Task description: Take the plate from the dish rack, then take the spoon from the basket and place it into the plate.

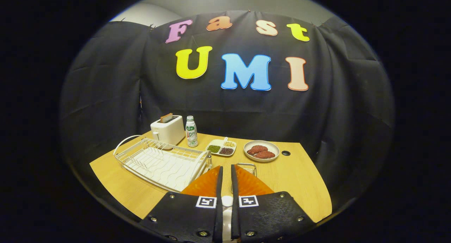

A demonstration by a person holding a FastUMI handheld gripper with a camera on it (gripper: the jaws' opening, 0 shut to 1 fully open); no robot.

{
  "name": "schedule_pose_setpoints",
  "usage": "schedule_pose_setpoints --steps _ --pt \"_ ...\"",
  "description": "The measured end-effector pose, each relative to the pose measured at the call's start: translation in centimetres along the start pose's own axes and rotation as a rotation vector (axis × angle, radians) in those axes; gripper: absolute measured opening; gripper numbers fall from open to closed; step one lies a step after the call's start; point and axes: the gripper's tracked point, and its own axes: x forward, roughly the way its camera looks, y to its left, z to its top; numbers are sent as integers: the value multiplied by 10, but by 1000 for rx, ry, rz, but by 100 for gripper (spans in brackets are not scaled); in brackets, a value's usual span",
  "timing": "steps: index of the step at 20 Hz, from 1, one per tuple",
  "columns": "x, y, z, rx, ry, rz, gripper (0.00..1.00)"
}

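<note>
Gripper view, my gripper [226, 172] nearly closed on the orange plate [206, 184] held upright between its fingers, dish rack [162, 162] just ahead to the left, wire basket [246, 167] just beyond the fingertips, spoon I cannot make out

We see a light wooden table [303, 179] with a small dark hole [286, 153] near its far edge. On it stand a white wire dish rack [162, 162], a white toaster [168, 129], a small bottle [191, 131], a divided dish of grains [221, 147] and a bowl of reddish patties [261, 150]. A small wire basket [246, 167] sits just ahead of the fingers.
</note>
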Motion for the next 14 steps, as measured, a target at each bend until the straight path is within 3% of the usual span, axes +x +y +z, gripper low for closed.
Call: schedule_pose_setpoints --steps 14 --pt "41 42 -52 -33 120 127 9"
